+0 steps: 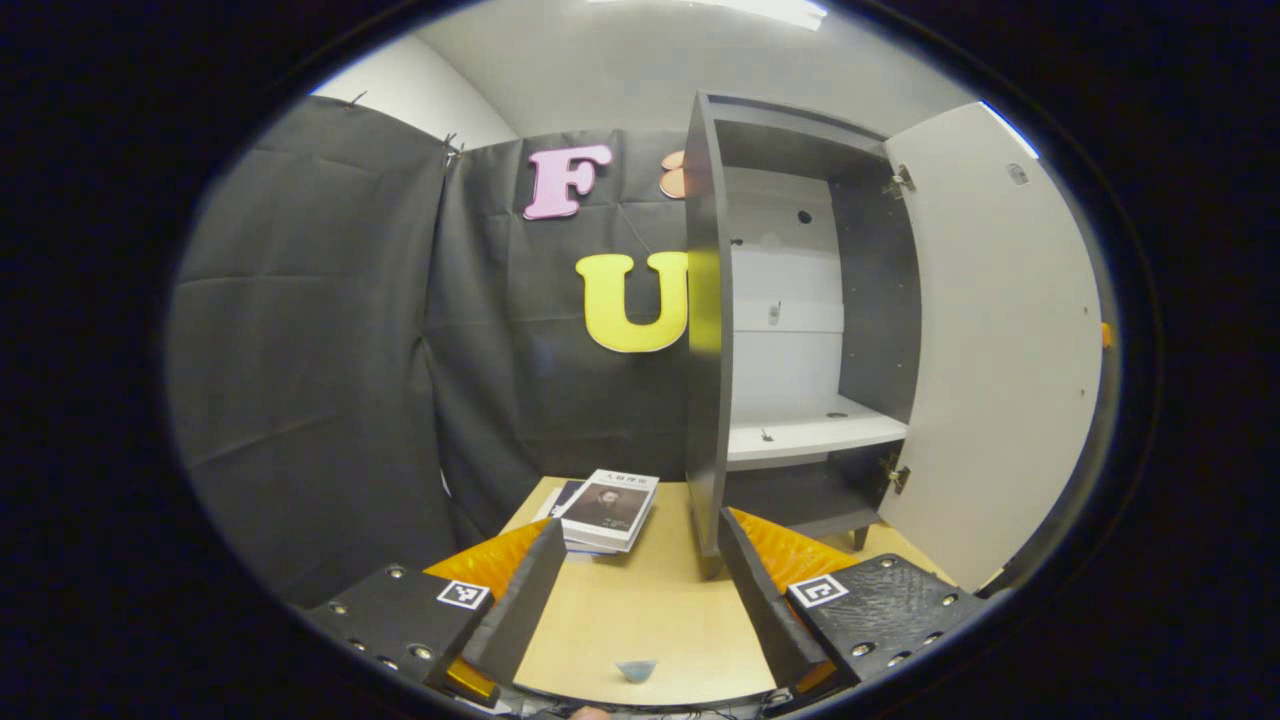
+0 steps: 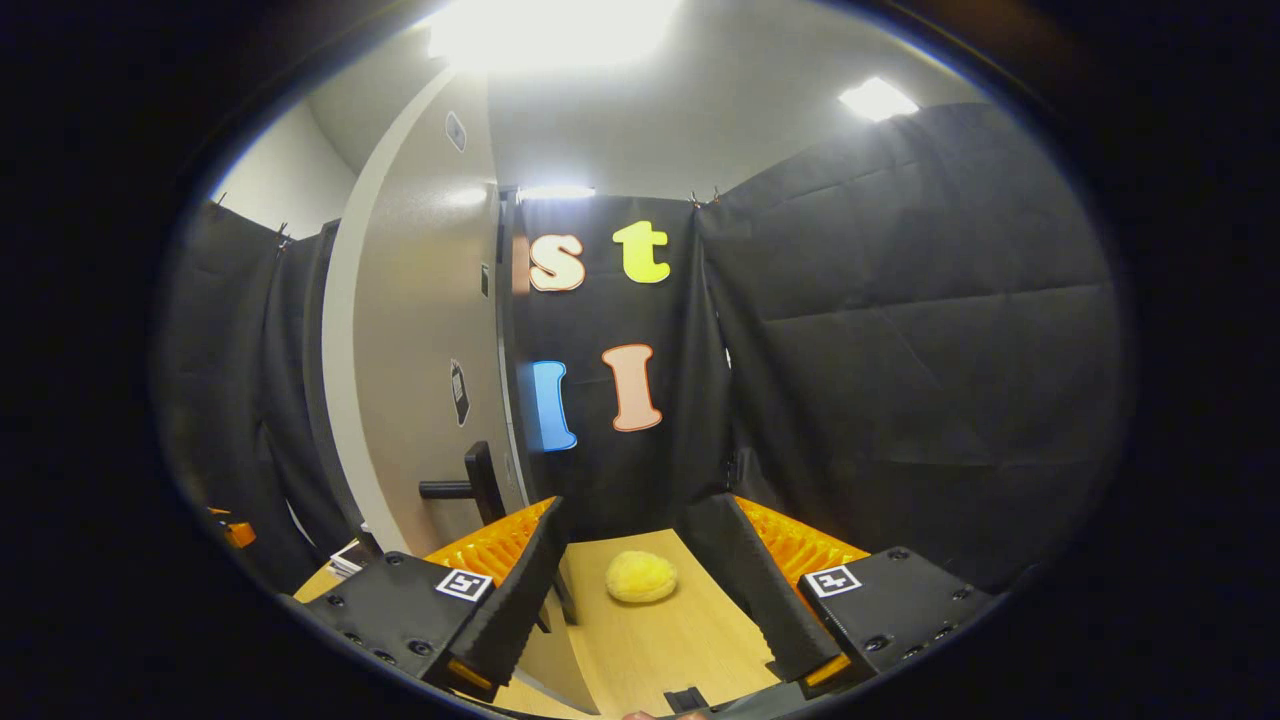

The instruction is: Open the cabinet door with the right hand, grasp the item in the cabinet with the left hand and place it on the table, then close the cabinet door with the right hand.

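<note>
The dark cabinet [image 1: 705, 300] stands on the wooden table [image 1: 650, 610] with its white door [image 1: 1000, 350] swung wide open to the right. Its white shelf [image 1: 815, 432] is bare apart from a small fitting. A stack of books [image 1: 608, 510] lies on the table just left of the cabinet. My left gripper [image 1: 640, 525] is open, low over the table, with nothing between its fingers. In the right gripper view the door's outer face [image 2: 420, 350] and its dark handle [image 2: 465, 488] are close on the left. My right gripper [image 2: 640, 505] is open beside the handle, not touching it.
A fluffy yellow object [image 2: 641, 577] lies on the table [image 2: 660, 640] ahead of the right gripper. A small blue thing [image 1: 636, 668] sits near the table's front edge. Black cloth walls close in the booth behind and to both sides.
</note>
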A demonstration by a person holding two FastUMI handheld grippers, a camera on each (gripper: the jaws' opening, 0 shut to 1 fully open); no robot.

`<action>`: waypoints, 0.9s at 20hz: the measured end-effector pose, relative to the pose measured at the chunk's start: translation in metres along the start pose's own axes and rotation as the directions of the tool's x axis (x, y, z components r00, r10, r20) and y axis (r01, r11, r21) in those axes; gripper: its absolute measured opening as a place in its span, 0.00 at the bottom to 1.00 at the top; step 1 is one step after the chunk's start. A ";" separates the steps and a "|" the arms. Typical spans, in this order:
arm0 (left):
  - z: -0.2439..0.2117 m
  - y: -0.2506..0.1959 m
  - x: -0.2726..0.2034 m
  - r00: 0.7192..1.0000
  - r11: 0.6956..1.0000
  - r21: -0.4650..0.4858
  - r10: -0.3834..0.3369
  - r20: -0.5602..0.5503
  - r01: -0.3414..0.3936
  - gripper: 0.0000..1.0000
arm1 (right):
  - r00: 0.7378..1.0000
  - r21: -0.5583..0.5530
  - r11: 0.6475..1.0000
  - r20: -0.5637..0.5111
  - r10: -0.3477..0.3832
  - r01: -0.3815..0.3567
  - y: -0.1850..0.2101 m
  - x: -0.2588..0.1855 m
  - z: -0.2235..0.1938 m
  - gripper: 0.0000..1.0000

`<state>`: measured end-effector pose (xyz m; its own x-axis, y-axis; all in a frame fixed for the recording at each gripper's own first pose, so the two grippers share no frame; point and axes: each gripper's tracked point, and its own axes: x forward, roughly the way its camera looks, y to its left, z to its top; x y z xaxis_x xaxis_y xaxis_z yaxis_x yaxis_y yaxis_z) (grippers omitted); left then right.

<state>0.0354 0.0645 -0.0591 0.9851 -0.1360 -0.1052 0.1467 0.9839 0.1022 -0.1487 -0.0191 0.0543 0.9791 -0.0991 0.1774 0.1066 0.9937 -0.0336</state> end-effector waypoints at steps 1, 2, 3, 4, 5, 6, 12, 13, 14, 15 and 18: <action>-0.001 0.002 0.001 1.000 1.000 -0.007 0.003 0.002 -0.003 0.92 | 1.000 -0.017 1.000 -0.003 0.007 -0.007 0.003 -0.001 0.000 0.98; 0.000 0.002 0.002 1.000 1.000 -0.019 0.005 0.006 -0.005 0.92 | 1.000 -0.027 0.999 -0.012 0.018 -0.018 0.008 0.000 0.000 0.97; 0.000 0.003 0.003 1.000 0.999 -0.033 0.006 0.010 -0.005 0.92 | 0.999 -0.026 0.999 -0.020 0.030 -0.030 0.012 -0.002 -0.001 0.97; 0.000 0.003 0.004 1.000 0.999 -0.044 0.006 0.012 -0.006 0.92 | 0.999 -0.018 0.999 -0.025 0.042 -0.043 0.016 -0.002 -0.001 0.97; -0.004 0.005 0.005 1.000 0.999 -0.049 0.012 0.007 -0.011 0.92 | 0.998 -0.006 0.998 -0.028 0.056 -0.056 0.022 -0.003 -0.001 0.97; -0.007 0.006 0.005 1.000 0.999 -0.047 0.019 0.000 -0.019 0.92 | 0.997 0.007 0.997 -0.033 0.073 -0.073 0.028 -0.004 -0.003 0.97; -0.016 0.004 0.004 0.999 0.999 -0.021 0.033 -0.013 -0.033 0.92 | 0.967 0.082 0.966 -0.060 0.249 -0.244 0.076 -0.010 -0.013 0.97; -0.016 0.007 0.003 0.999 0.999 -0.023 0.043 -0.007 -0.043 0.92 | 0.961 0.084 0.961 -0.058 0.270 -0.264 0.083 -0.012 -0.013 0.97; -0.017 0.006 0.004 0.999 0.999 -0.020 0.045 -0.008 -0.045 0.92 | 0.956 0.080 0.955 -0.059 0.289 -0.284 0.090 -0.012 -0.013 0.97; -0.020 0.007 0.003 0.999 0.999 -0.014 0.049 -0.012 -0.049 0.92 | 0.950 0.077 0.950 -0.059 0.307 -0.302 0.097 -0.013 -0.013 0.97; -0.022 0.013 0.000 0.998 0.998 0.017 0.064 -0.012 -0.064 0.92 | 0.936 0.066 0.938 -0.075 0.345 -0.341 0.118 -0.009 -0.018 0.97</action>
<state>0.0349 0.0794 -0.0792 0.9914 -0.0711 -0.1099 0.0848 0.9885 0.1250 -0.1418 0.0986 0.0310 0.9657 0.2466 0.0810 -0.2452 0.9691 -0.0267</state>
